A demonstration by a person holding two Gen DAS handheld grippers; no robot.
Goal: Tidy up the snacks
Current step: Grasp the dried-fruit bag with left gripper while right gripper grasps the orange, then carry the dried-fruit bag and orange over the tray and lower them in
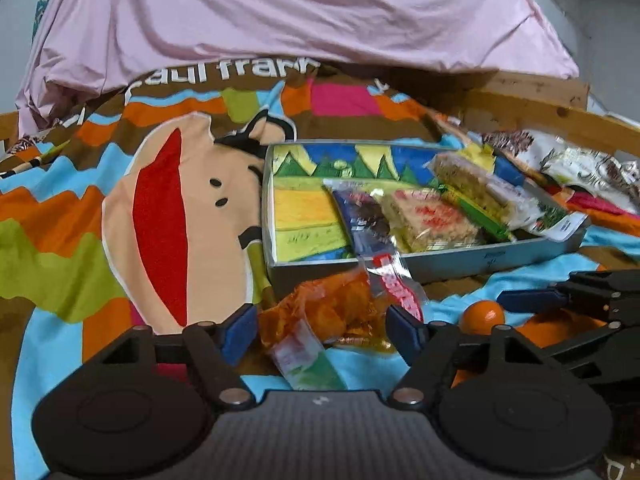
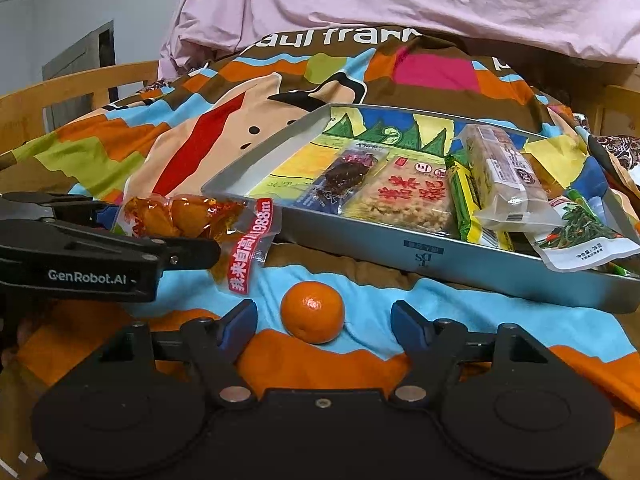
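An orange snack packet with a red label lies on the cartoon blanket just before the tray. My left gripper has a blue pad against each of its sides. From the right wrist, the packet shows beside the left gripper. A small mandarin rests on the blanket between the pads of my right gripper, which is open, with a gap on both sides. The metal tray holds a dark packet, a rice crisp bar, a green bar, a clear-wrapped bar and a white pouch.
The blanket covers a bed with a wooden frame. A mound under a pink sheet rises behind the tray. Several more wrapped snacks lie right of the tray. The tray's left half shows its painted bottom.
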